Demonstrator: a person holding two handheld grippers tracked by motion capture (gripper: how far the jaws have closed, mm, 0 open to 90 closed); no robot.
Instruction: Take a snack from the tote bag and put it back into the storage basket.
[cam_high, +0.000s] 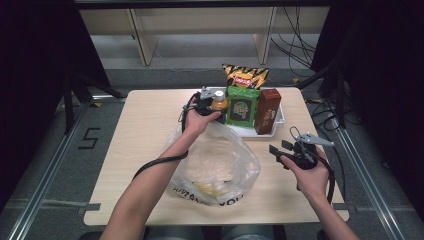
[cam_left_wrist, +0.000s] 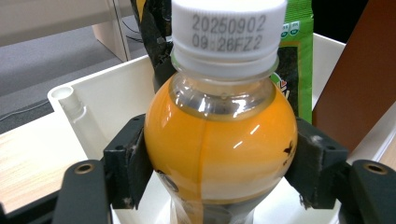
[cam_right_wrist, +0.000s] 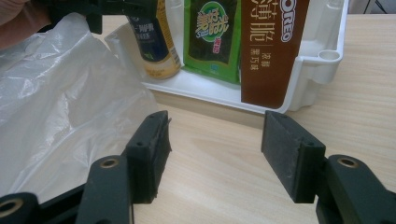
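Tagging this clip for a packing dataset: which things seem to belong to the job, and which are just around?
Job, likely:
orange drink bottle, gripped by left gripper
plastic bag
white tray
green packet
brown box
chip bag

Around:
right gripper, open
floor cables

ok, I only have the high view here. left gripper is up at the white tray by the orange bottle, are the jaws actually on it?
Observer: Yes. In the left gripper view both pads press the orange bottle just below its shoulder.
Operator: Cap on?
Observer: White cap on, printed 20250902.
Operator: And the right gripper?
Observer: The right gripper has its jaws open, with bare table between them, short of the white tray.
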